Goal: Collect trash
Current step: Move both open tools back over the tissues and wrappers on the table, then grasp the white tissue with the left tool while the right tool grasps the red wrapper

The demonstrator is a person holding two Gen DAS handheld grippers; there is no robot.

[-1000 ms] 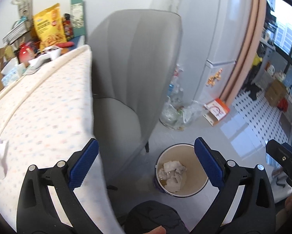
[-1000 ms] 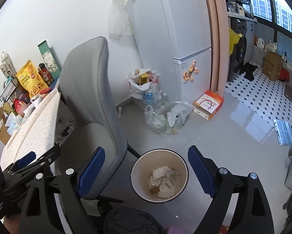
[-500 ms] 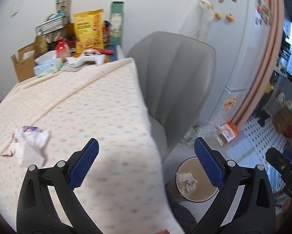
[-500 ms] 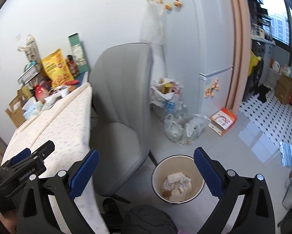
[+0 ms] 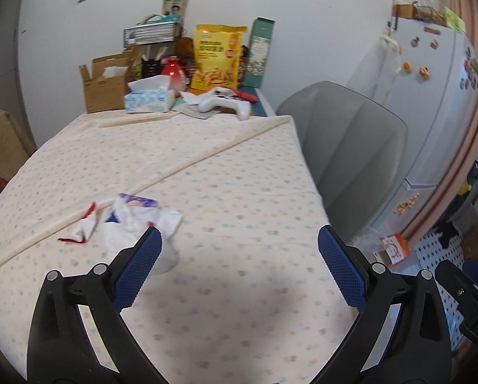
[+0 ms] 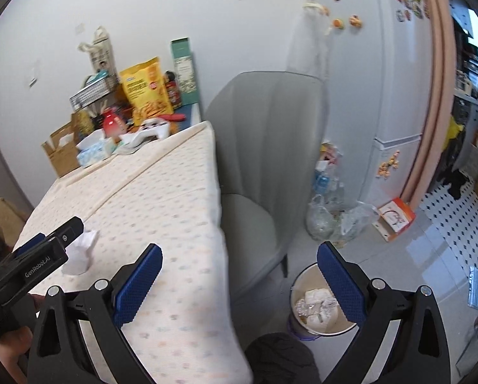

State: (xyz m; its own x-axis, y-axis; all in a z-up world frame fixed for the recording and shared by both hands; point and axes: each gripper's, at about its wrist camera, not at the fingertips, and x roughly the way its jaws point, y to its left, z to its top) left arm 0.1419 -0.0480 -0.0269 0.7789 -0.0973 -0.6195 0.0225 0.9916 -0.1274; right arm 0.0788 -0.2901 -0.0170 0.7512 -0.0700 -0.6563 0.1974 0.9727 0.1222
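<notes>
Crumpled white tissue and wrapper trash lies on the dotted tablecloth, with a torn red-edged scrap beside it. My left gripper is open and empty, hovering over the table just right of the trash. The trash also shows in the right wrist view. My right gripper is open and empty above the table's right edge. A round waste bin holding crumpled paper stands on the floor below it.
A grey chair stands by the table's right side. Snack bag, tissue box, game controller and cardboard box crowd the far end. Plastic bags and a fridge are beyond.
Both grippers swung left and up from over the bin toward the table. The left one now faces the tabletop trash; the bin has left its view.
</notes>
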